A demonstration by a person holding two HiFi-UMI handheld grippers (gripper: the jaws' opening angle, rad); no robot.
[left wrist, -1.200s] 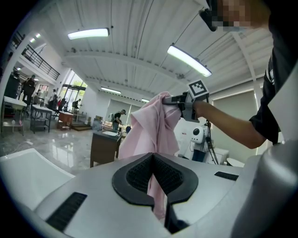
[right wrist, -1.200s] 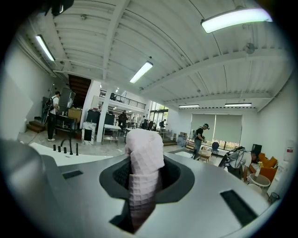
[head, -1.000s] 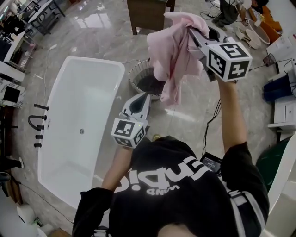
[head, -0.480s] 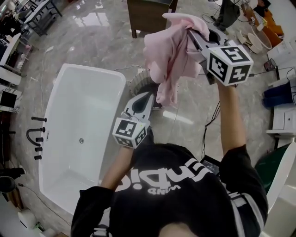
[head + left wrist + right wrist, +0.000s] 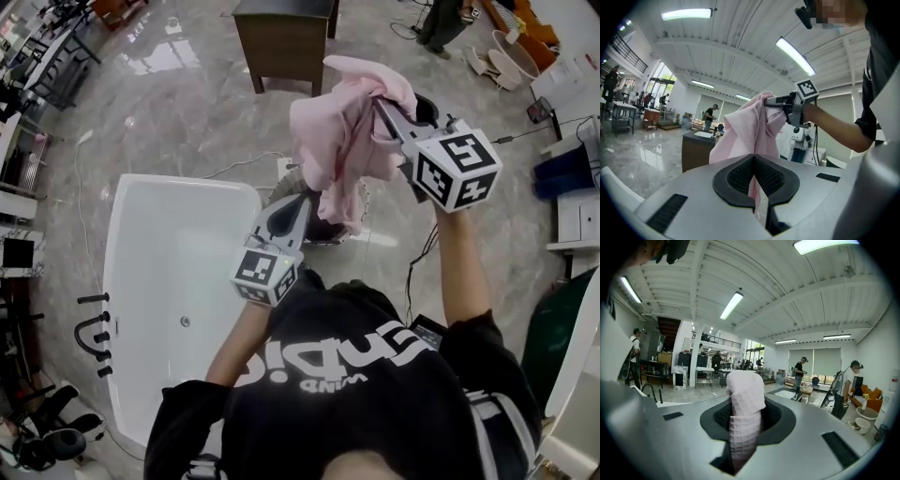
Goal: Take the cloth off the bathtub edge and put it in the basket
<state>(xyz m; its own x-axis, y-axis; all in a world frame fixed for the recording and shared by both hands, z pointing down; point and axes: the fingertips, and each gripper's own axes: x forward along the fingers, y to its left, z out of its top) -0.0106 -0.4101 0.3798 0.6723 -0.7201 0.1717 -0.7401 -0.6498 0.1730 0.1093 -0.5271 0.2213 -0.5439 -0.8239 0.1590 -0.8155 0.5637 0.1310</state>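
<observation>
Cloth (image 5: 342,141) is off the tub edge and hangs in the air, so the first half of the job is done. The drop into the basket is what's left.

At the far left the tub (image 5: 169,272) has nothing pink on its rim. Next comes my left gripper (image 5: 298,202), pointing toward the cloth's lower end with its jaws together. Pink shows through the slit behind the pads, and I judge that to be cloth hanging beyond them, not a grip.

Just past its tip sits the basket (image 5: 326,236) on the floor, mostly hidden, with the cloth's tail dangling over it.

To the right, my right gripper (image 5: 384,103) is raised high, its jaws narrowed onto a bunched fold of the cloth. I'd lower it over the basket, then let go.
</observation>
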